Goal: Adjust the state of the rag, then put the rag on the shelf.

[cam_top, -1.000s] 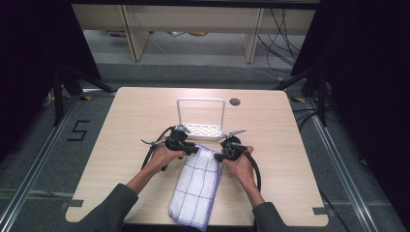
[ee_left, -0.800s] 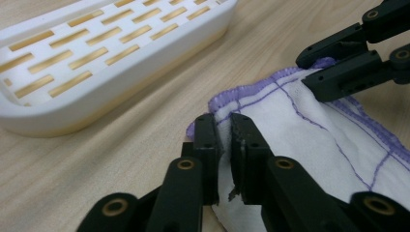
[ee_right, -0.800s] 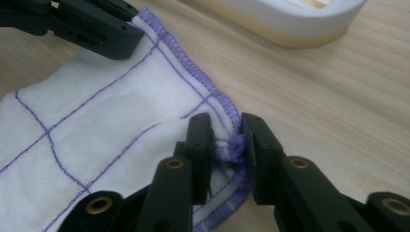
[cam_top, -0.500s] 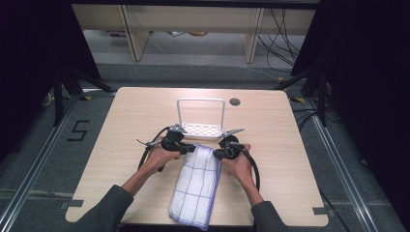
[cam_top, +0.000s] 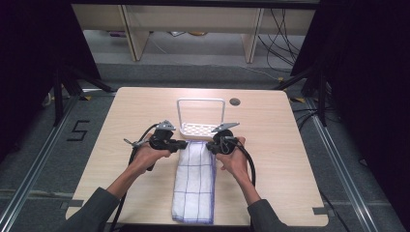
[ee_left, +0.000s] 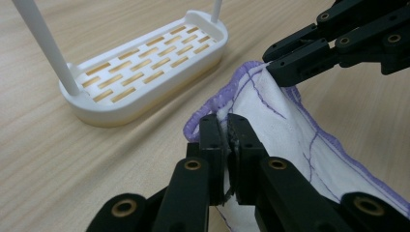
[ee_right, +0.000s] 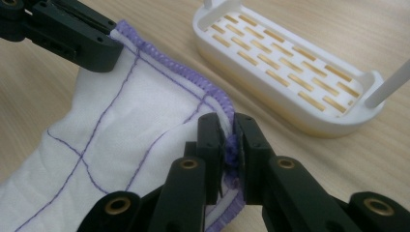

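Your left gripper [ee_left: 226,126] and right gripper [ee_right: 227,126] are each clenched on a far corner of the white dishcloth [cam_top: 195,181], which lies mid-table toward the near edge. Grasping looks done; lifting it toward the white rack [cam_top: 200,129] remains.

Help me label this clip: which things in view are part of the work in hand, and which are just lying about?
In the job:
- white cloth, far corners pinched
- left gripper, fingers shut on the cloth's corner
- right gripper, fingers shut on the other corner
- white rack, just beyond the cloth, probably where it goes

Just lying about:
- table's round hole
- floor cables
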